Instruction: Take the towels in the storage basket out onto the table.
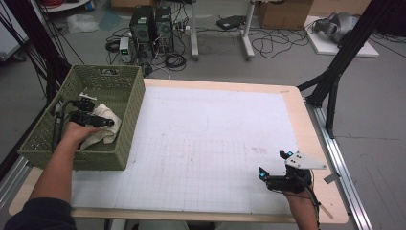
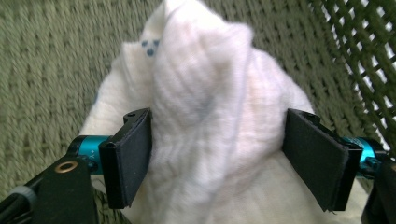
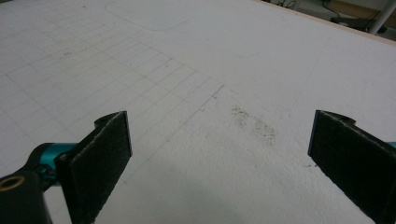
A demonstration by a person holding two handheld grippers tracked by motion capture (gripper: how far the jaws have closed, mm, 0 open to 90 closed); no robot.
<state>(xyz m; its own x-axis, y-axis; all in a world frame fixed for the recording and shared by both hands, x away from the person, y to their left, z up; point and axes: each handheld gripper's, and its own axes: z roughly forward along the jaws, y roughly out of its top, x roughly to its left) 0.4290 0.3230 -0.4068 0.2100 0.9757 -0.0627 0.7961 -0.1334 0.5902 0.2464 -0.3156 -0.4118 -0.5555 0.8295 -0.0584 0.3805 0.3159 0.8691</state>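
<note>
A white cloth point(image 1: 106, 132) lies bunched inside the green woven basket point(image 1: 135, 103) at the table's left edge. My left gripper point(image 1: 108, 122) reaches into the basket, held by a hand. In the left gripper view the cloth point(image 2: 205, 88) bulges up between the two black pads point(image 2: 128, 156), which stand wide apart and touch its sides; the left gripper point(image 2: 217, 156) is open around it. My right gripper point(image 1: 273, 164) hovers low over the white gridded mat point(image 1: 206, 143) near the front right. The right gripper point(image 3: 219, 154) is open with nothing between its pads.
The basket's woven walls point(image 2: 51, 70) close in around the left gripper. A faint dark smudge point(image 3: 254, 126) marks the mat ahead of the right gripper. Black frame legs point(image 1: 335, 72) stand off the table's right side. Computers and cables point(image 1: 153, 28) sit on the floor beyond.
</note>
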